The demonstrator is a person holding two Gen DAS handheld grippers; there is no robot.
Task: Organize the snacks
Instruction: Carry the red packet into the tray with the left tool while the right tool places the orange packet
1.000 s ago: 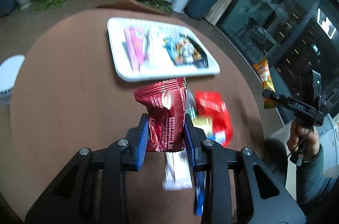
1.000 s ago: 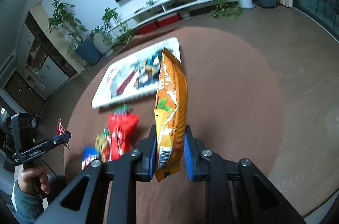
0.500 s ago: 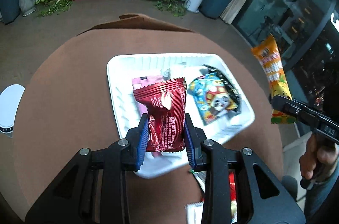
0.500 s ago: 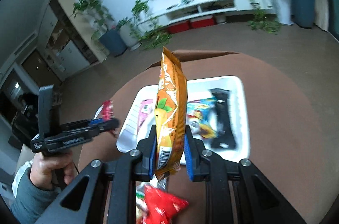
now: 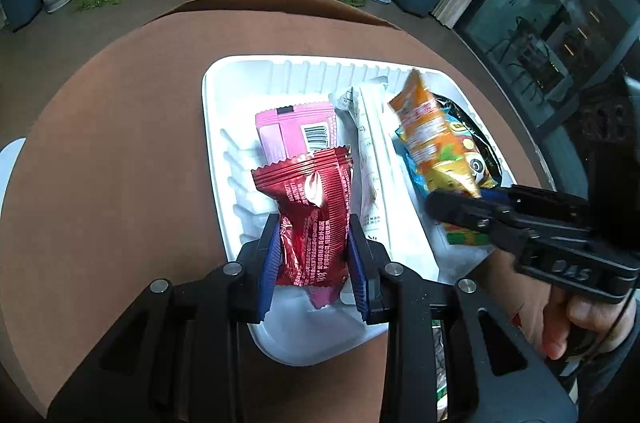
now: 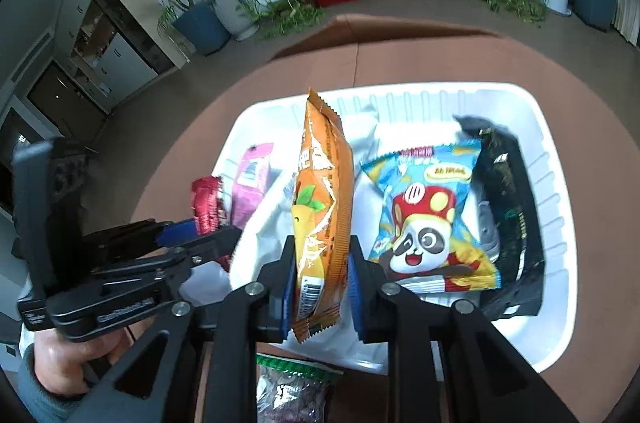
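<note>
My left gripper [image 5: 314,255] is shut on a dark red foil snack packet [image 5: 310,219] and holds it over the near left part of the white tray [image 5: 224,79]. My right gripper [image 6: 320,283] is shut on a tall orange snack packet [image 6: 322,207], held over the tray's [image 6: 548,127] middle. Each gripper shows in the other's view: the right gripper [image 5: 464,201] with the orange packet [image 5: 432,139], the left gripper [image 6: 200,235] with the red packet [image 6: 206,199]. In the tray lie a pink packet [image 5: 296,131], a white packet [image 5: 370,143], a blue panda packet [image 6: 428,223] and a black packet [image 6: 508,191].
The tray sits on a round brown table [image 5: 100,143]. A loose clear snack bag with a green top [image 6: 292,387] lies on the table in front of the tray. A hand [image 5: 580,319] grips the right tool. Planters and a white TV shelf stand beyond the table.
Both grippers have moved forward from the loose snacks on the table to over the tray, sinking a little, each still holding its packet. The tray now fills both views.
</note>
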